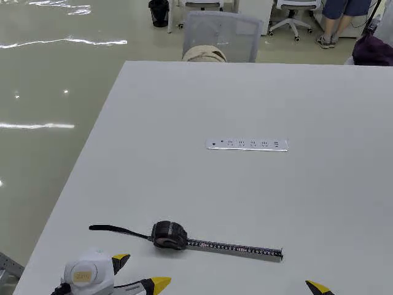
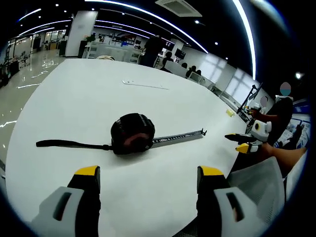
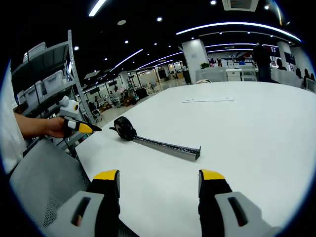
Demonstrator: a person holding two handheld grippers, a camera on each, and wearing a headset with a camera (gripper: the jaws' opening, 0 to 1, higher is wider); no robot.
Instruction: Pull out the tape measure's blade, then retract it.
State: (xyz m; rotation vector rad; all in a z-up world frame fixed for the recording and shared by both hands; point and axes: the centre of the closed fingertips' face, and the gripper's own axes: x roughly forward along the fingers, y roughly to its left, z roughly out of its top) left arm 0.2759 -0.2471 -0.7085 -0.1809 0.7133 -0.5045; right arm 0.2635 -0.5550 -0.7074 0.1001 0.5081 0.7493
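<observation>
While left claw [image 2: 148,173], right claw [image 3: 158,175] gape empty, tape measure [image 2: 132,134] (blade [image 2: 177,138] out) lies ahead.

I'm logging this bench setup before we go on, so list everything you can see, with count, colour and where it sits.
tape measure: one, black case, near edge of the table, lying free
blade: one, dark with markings, pulled out and flat on the table
strap: one, black, trailing from the case opposite the blade
power strip: one, white, mid-table
table: one, white
chair: one, grey mesh, at the table's far end
left gripper: one, yellow-tipped, open, facing the case
right gripper: one, yellow-tipped, open, facing the blade's tip
</observation>
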